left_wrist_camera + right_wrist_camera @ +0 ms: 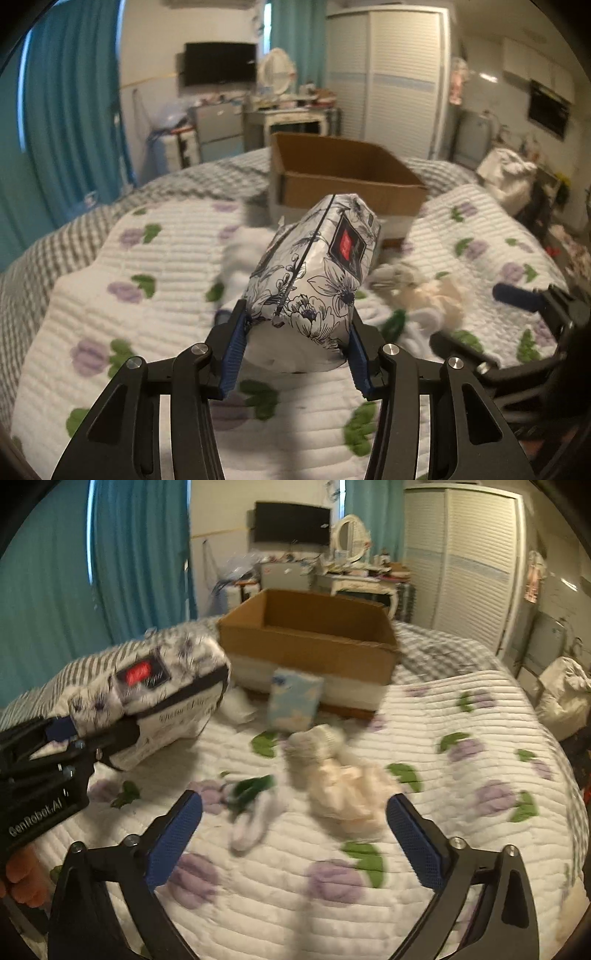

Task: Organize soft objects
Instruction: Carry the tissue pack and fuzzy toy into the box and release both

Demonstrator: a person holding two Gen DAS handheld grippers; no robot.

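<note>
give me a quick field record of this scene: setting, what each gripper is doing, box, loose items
setting: bed with a white quilt printed with purple flowers
left hand-held gripper: shut on a floral tissue pack, held above the quilt
right hand-held gripper: open, holding nothing, pointed at the loose items
cardboard box: open-topped, on the bed beyond the items; contents not visible
loose items: cream plush toy, white sock, light blue tissue pack against the box

The right claw (293,834) gapes wide above the quilted bed (461,738), a cream plush toy (343,786) at twelve o'clock. At ten o'clock the left claw (61,729) grips a floral tissue pack (155,686), lifted beside the open cardboard box (314,642).
</note>
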